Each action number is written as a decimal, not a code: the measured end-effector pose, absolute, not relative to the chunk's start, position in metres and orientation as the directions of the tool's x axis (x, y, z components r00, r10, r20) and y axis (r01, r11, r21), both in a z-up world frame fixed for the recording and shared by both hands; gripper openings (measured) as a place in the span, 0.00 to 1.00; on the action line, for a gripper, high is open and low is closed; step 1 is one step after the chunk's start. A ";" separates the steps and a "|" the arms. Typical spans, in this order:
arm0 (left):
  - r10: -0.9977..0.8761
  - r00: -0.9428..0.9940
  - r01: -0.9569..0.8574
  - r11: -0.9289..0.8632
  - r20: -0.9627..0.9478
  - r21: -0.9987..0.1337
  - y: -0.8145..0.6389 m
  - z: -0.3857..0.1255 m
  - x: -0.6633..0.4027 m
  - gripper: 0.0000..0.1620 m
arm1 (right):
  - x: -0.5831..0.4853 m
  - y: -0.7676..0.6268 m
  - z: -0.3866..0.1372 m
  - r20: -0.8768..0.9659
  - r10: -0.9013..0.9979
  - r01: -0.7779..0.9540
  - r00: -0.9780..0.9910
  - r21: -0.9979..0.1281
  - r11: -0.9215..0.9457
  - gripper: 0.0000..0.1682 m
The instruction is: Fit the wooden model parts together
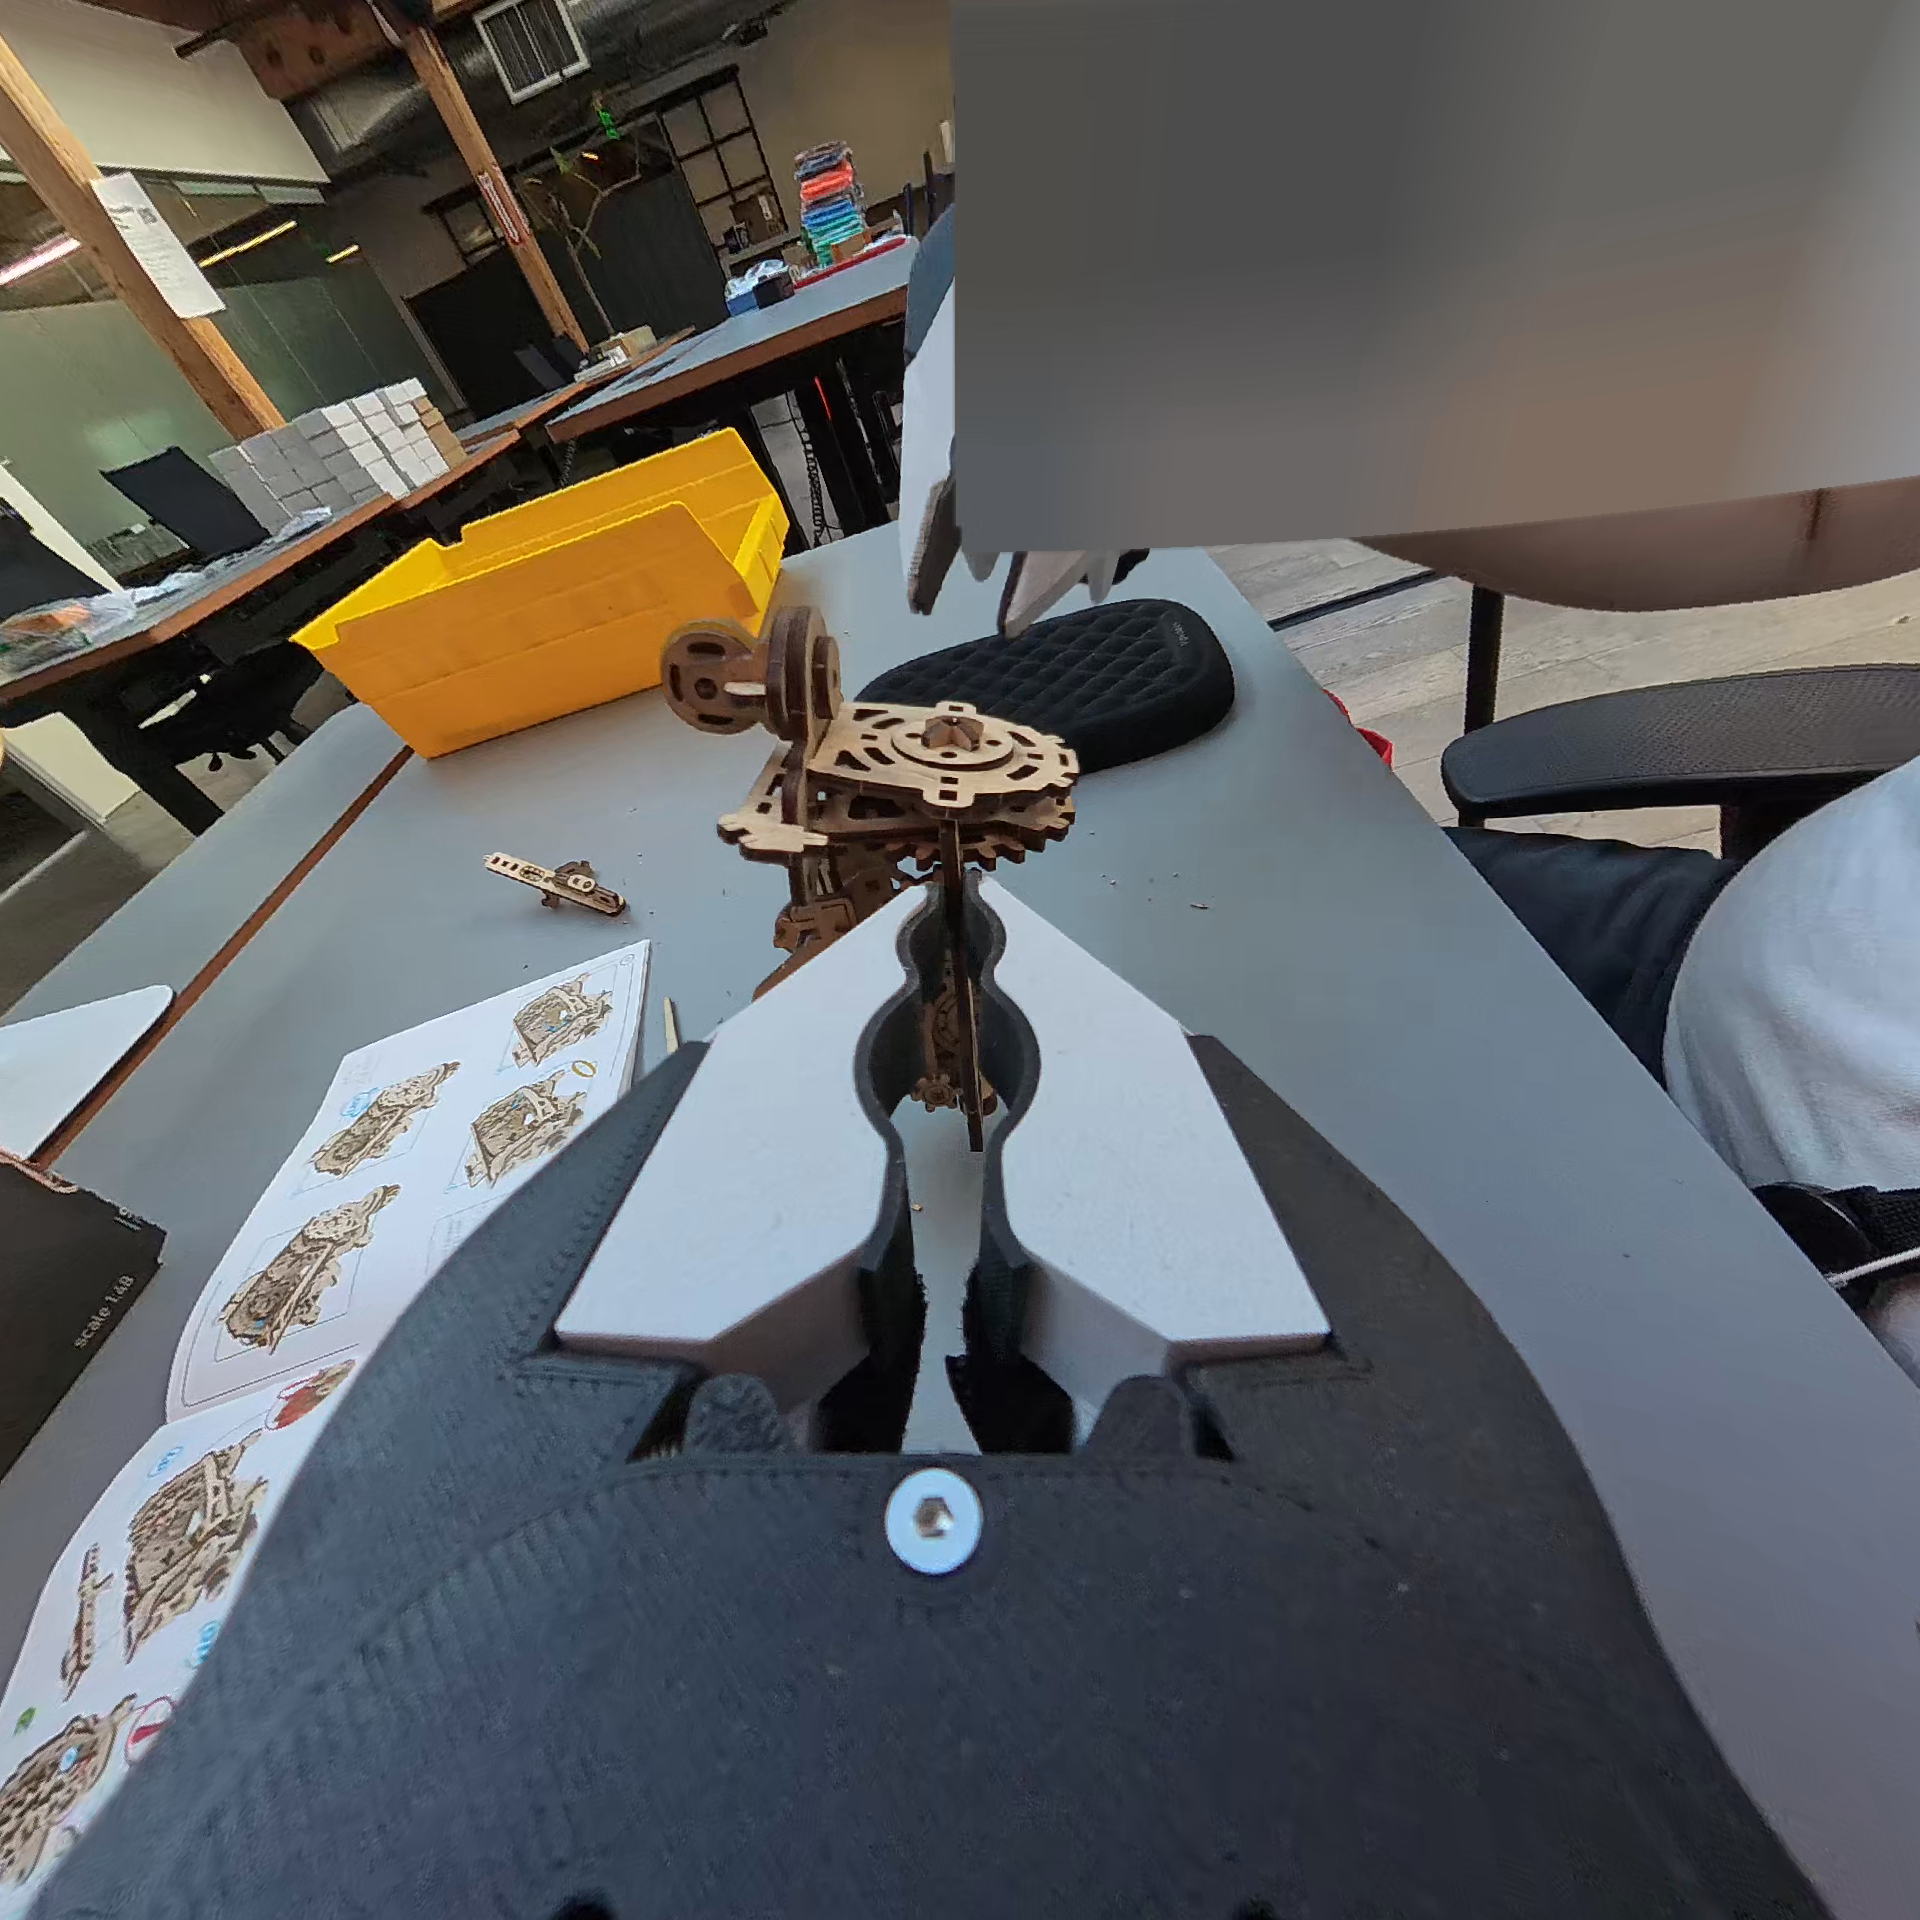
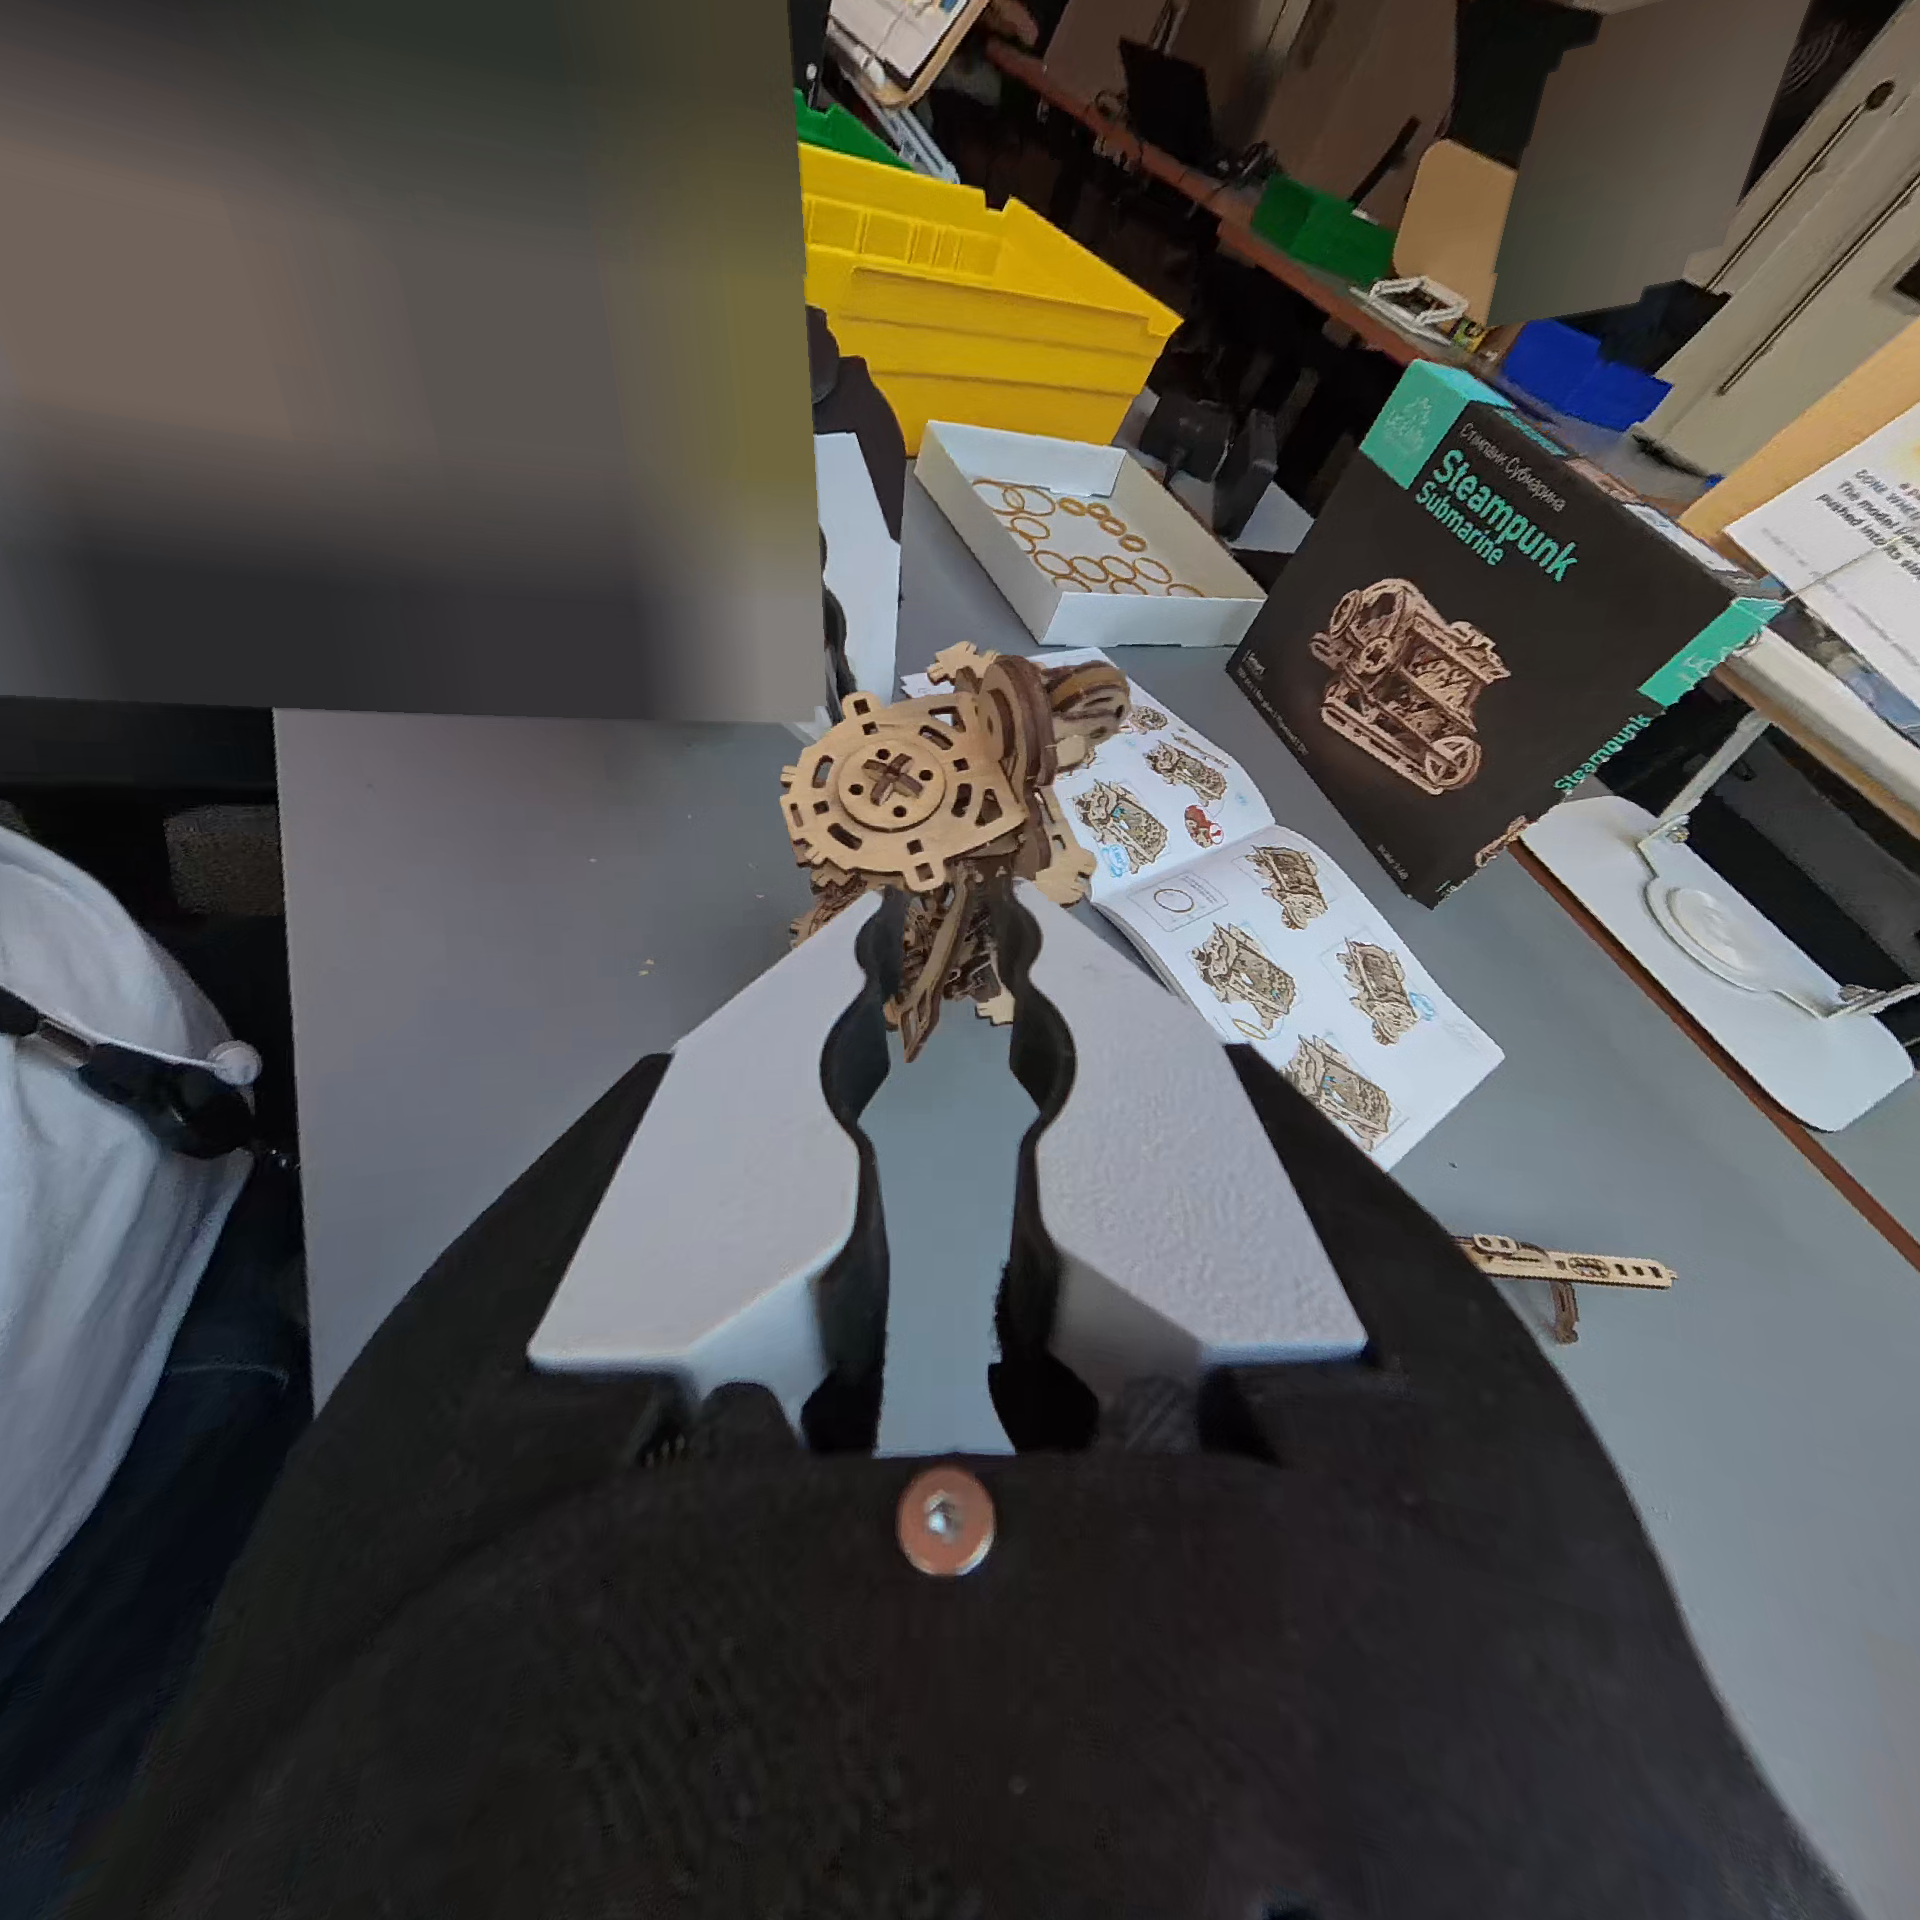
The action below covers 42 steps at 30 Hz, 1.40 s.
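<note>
The wooden model (image 1: 914, 790), a stack of gears and plates with a wheel on top, is up off the grey table (image 1: 1299, 935). My left gripper (image 1: 951, 894) is shut on a thin upright plate at the model's near side. My right gripper (image 2: 951, 909) looks down on the model's round gear plate (image 2: 894, 790). Its jaws stand apart, with the model's lower parts showing through the gap. In the left wrist view the right gripper (image 1: 977, 582) hangs above and behind the model, clear of it. A loose wooden strip (image 1: 561, 883) lies on the table, also in the right wrist view (image 2: 1569, 1273).
An open instruction booklet (image 1: 416, 1143) lies left of the model. A yellow bin (image 1: 561, 592) and a black wrist rest (image 1: 1070, 665) lie behind it. A white tray of rings (image 2: 1091, 540) and the kit box (image 2: 1475, 644) stand nearby. A seated person (image 1: 1787, 1018) is at the table's edge. My right fingertips sit around 7 cm from my left ones.
</note>
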<state>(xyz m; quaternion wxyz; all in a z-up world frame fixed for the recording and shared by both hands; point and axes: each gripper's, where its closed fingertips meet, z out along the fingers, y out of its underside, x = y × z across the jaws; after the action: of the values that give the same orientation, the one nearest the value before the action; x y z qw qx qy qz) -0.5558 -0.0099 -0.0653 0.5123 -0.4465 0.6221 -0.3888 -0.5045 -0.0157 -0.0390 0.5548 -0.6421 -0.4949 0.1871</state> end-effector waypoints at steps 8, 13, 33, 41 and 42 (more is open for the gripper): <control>-0.963 -0.102 -0.172 0.263 -0.249 -0.949 -0.008 -0.076 -0.556 0.00 | -0.509 -0.007 -0.071 0.198 0.878 0.348 0.436 -0.937 0.039 0.11; -0.972 -0.096 -0.162 0.230 -0.216 -0.960 -0.002 -0.077 -0.559 0.00 | -0.516 -0.001 -0.078 0.173 0.895 0.351 0.410 -0.936 0.020 0.13; -0.979 -0.086 -0.171 0.199 -0.187 -0.965 0.008 -0.085 -0.564 0.00 | -0.531 0.013 -0.095 0.109 0.913 0.352 0.394 -0.935 -0.040 0.08; -0.975 -0.081 -0.156 0.219 -0.209 -0.963 0.009 -0.084 -0.567 0.00 | -0.533 0.012 -0.095 0.135 0.910 0.355 0.392 -0.935 -0.014 0.02; -0.974 -0.076 -0.155 0.223 -0.214 -0.962 0.010 -0.084 -0.567 0.00 | -0.533 0.012 -0.095 0.137 0.909 0.353 0.395 -0.936 -0.012 0.02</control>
<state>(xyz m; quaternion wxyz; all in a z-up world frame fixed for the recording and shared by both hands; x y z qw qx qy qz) -0.5672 0.0101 -0.0836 0.4948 -0.4658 0.6057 -0.4139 -0.5328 0.0118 -0.0949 0.5140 -0.6581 -0.4793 0.2702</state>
